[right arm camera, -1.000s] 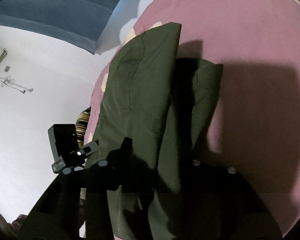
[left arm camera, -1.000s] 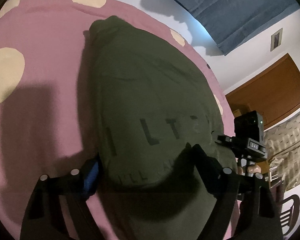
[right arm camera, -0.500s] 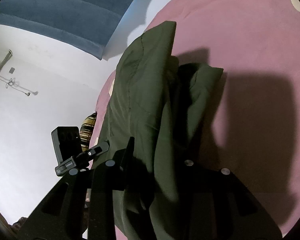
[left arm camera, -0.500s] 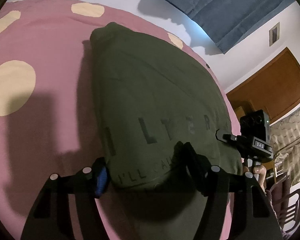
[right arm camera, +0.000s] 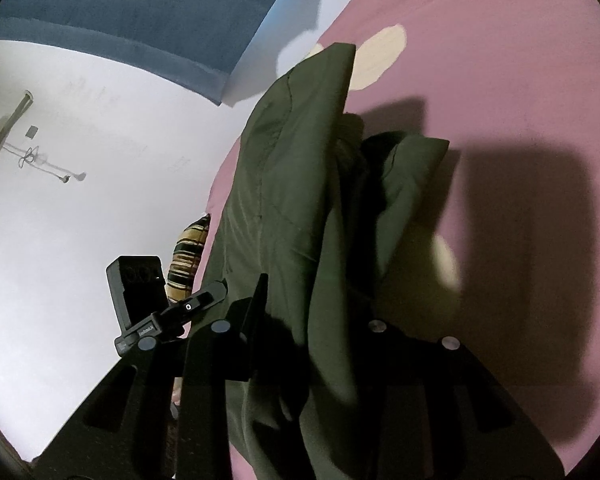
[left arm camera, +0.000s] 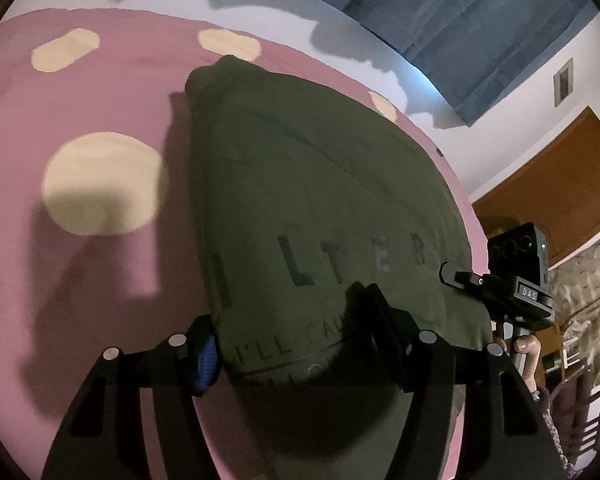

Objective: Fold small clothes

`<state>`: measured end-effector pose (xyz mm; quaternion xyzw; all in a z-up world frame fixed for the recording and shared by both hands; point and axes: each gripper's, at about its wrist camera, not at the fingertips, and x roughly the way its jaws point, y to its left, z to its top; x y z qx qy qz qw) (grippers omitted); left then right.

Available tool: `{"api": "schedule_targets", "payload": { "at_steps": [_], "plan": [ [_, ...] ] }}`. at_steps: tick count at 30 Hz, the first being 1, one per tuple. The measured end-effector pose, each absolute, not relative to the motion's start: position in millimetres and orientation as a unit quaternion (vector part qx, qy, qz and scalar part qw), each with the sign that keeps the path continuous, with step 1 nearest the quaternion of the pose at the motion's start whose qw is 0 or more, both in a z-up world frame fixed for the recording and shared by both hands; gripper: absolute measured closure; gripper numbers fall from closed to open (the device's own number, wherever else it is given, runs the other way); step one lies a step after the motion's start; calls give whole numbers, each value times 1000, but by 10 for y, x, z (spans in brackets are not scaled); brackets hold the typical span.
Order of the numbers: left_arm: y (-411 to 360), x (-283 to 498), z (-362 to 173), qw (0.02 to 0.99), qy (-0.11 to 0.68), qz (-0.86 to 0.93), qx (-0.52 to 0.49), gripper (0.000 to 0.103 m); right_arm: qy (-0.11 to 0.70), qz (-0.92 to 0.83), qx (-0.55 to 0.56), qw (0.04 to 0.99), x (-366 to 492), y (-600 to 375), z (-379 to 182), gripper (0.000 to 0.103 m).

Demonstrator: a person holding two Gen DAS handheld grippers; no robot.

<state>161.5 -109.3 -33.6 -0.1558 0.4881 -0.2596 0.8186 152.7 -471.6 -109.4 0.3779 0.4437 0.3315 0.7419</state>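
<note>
Olive-green T-shirt (left arm camera: 324, 208), one only, lies folded on the pink bedspread (left arm camera: 79, 280) with cream dots, toward its right edge. Its dark printed lettering is partly cut off by the left claw (left arm camera: 287, 344), whose jaws have just been closing and now straddle the near hem; whether the pads press it is hard to make out. In the right wrist view the right claw (right arm camera: 316, 320) pinches a raised fold of the shirt (right arm camera: 283, 184), its right finger hidden behind cloth.
</note>
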Motion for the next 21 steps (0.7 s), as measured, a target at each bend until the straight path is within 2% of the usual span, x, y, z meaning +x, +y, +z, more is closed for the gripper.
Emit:
{"api": "schedule_targets", "payload": {
  "at_steps": [10, 21],
  "plan": [
    [-673, 1792, -288, 833, 481, -226, -155, 40, 448, 348, 381, 730, 1829, -4489, -1231, 75],
    [-577, 1837, -459, 828, 485, -228, -162, 38, 459, 349, 398, 714, 1823, -4664, -1515, 73]
  ]
}}
